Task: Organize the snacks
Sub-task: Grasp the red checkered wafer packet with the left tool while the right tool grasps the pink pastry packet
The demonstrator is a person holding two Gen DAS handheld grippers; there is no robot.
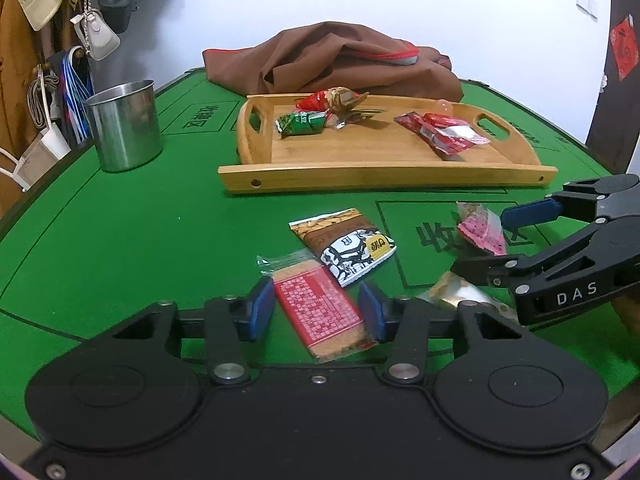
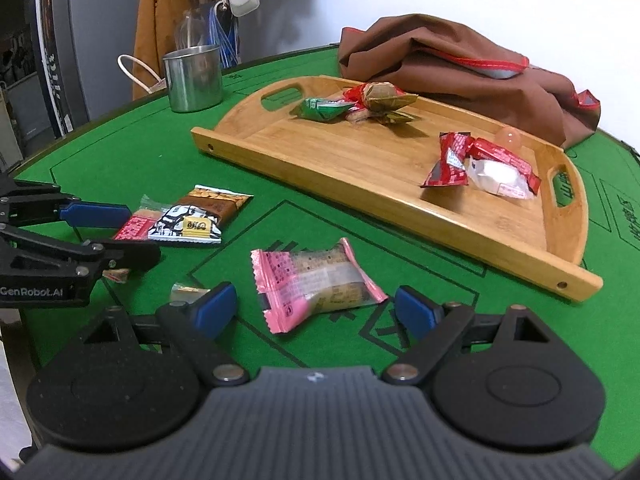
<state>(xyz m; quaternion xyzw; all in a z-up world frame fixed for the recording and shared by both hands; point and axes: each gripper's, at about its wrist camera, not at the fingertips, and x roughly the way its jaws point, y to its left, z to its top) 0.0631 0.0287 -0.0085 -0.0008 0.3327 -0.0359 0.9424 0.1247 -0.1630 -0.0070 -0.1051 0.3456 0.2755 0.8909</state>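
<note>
A red-labelled cracker packet (image 1: 320,300) lies on the green table (image 1: 120,240), and my left gripper (image 1: 317,310) is shut on it, its blue pads pressing both long edges. Touching the packet's far end is a brown, black and white peanut packet (image 1: 344,244). In the right wrist view, a pink packet (image 2: 312,284) lies between the wide-apart pads of my right gripper (image 2: 316,312), which is open and clear of it. A gold foil packet (image 1: 456,292) sits between the two grippers. The wooden tray (image 1: 380,176) holds green (image 1: 300,122), gold-brown (image 1: 340,98) and red (image 1: 440,132) snacks.
A steel cup (image 1: 124,126) stands left of the tray. A crumpled brown cloth (image 1: 340,56) lies behind the tray against the white wall. Bags and a hat hang at the far left beyond the table edge. A small pink ball (image 2: 508,138) rests at the tray's back rim.
</note>
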